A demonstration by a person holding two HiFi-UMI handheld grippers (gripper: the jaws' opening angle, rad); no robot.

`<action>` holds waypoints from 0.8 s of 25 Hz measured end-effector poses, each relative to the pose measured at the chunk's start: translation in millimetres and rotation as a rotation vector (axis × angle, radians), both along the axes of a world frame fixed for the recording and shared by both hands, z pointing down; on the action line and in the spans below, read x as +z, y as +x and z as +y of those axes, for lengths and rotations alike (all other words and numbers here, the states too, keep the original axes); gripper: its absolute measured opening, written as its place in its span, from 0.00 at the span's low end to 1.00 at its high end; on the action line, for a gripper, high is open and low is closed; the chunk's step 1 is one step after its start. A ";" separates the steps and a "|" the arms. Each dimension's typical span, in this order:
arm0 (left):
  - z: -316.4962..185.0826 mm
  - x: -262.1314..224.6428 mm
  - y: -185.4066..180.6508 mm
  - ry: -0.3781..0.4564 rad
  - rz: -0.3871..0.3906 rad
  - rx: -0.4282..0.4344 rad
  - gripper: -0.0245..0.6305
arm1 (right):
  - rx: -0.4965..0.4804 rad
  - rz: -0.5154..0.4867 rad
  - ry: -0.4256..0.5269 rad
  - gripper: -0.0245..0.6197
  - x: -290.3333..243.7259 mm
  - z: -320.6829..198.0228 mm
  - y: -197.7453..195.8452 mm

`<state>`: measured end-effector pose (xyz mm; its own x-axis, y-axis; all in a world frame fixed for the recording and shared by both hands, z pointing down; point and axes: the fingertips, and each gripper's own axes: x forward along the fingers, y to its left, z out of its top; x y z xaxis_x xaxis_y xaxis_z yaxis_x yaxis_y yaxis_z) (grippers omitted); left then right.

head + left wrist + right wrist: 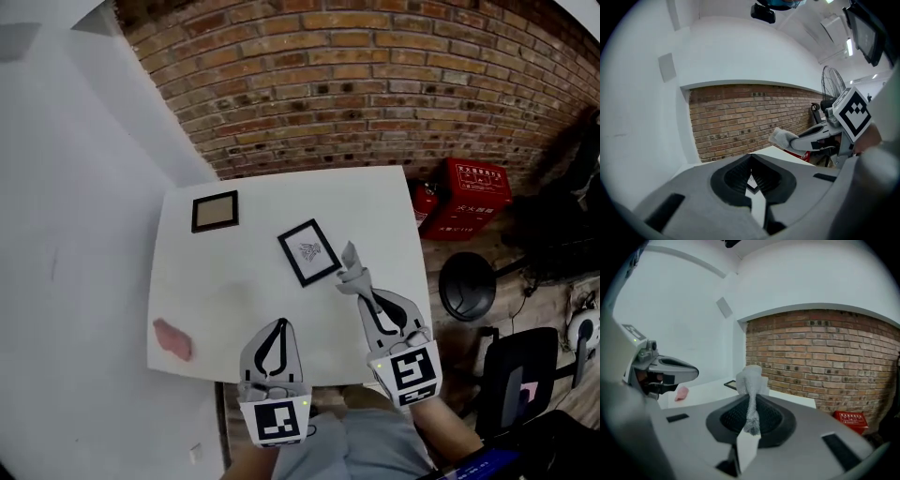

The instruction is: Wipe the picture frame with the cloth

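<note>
Pinching the grey cloth [349,259] tight, the right gripper [350,274] hangs beside the black picture frame [309,251] — left gripper [278,328] closed, empty.

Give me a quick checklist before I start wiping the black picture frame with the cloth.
1. Cloth clamped in the right gripper: ok.
2. Black picture frame lying flat on the table, nothing on it: ok.
3. Cloth over the frame: not ok, it sits just off the frame's right edge.
4. Left gripper steadying the frame: not ok, it is shut, empty and near the table's front edge.
5. Pink object and brown frame away from the black frame: ok.
</note>
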<state>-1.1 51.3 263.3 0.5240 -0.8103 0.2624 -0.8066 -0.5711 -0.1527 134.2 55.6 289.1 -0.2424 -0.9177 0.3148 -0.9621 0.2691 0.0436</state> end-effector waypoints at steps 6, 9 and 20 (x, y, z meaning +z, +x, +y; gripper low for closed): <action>-21.0 -12.1 13.9 0.027 0.003 -0.068 0.05 | -0.082 0.043 0.031 0.09 -17.2 -39.9 19.5; -30.4 -10.1 8.9 0.012 0.000 -0.093 0.05 | -0.098 0.062 0.034 0.10 -19.4 -57.9 22.7; -85.1 29.1 -14.5 -0.083 0.026 -0.122 0.05 | -0.143 0.165 -0.077 0.10 29.5 -116.3 15.6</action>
